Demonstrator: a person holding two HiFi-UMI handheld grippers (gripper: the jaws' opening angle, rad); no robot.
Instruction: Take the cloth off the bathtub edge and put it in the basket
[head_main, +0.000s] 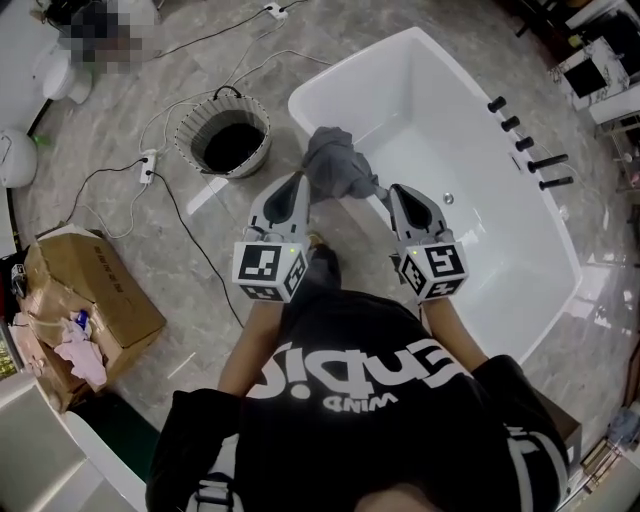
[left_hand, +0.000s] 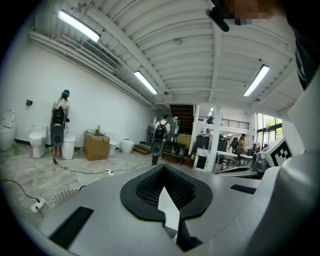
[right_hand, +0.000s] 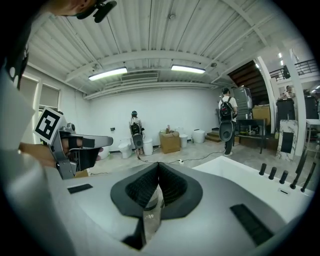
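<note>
Since the grey cloth (head_main: 338, 165) draped on the bathtub rim (head_main: 297, 106) lies just ahead, ungripped, left claw (head_main: 298, 186) and right claw (head_main: 394, 196) are closed, empty.

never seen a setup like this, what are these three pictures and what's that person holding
No robot here: a person holds a tool in each hand, the left hand-held gripper and the right hand-held gripper. The head view comes from a camera on the person's head, looking down. The other two come from cameras riding on those tools, looking along the jaws. Both pairs of jaws are shut, with nothing between them. Ahead, a grey cloth lies over the edge of a white bathtub, and a basket stands on the floor beside it.
</note>
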